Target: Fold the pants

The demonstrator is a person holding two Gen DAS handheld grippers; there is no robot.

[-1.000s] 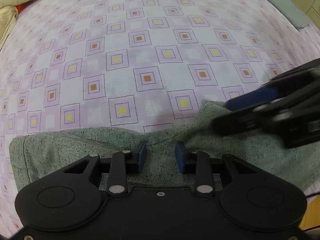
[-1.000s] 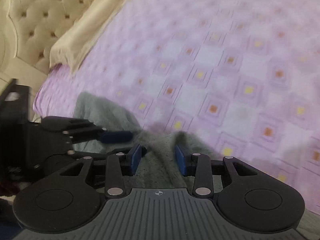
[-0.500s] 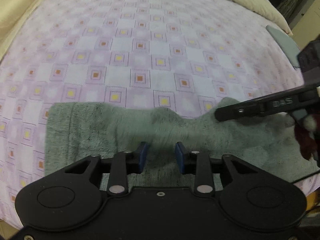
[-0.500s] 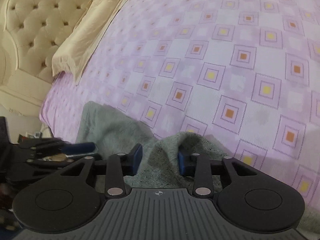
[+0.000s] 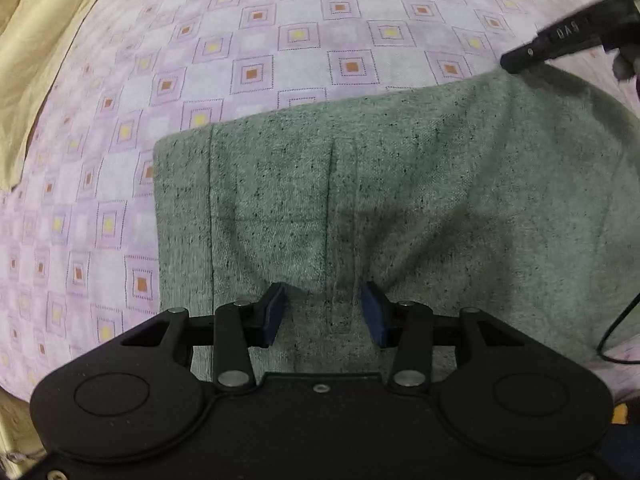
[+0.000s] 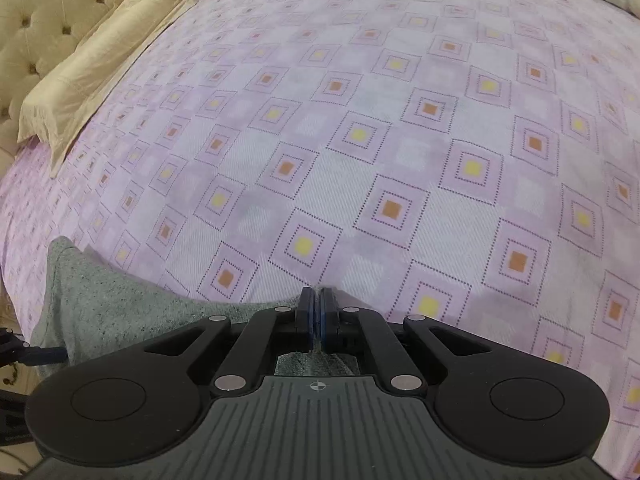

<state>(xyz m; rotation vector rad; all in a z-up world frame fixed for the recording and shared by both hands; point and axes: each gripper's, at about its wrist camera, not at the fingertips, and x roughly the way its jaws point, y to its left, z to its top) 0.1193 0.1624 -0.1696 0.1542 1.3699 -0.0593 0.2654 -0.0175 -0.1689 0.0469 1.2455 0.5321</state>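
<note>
Seemingly folded, speckled grey-green pants (image 5: pixel 400 200) lie flat.

The right gripper (image 5: pixel 516 60) bears pale, mirrored-looking letters on its finger, not surely readable.

pants (image 5: pixel 400 208) on bed (image 5: pixel 280 60), near its front edge | pillow (image 6: pixel 100 64) on bed, far left | headboard (image 6: pixel 36 20) behind pillow

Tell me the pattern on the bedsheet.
The bedsheet is lilac and white checks with dotted squares around yellow or orange centres; the right wrist view shows it best.
</note>
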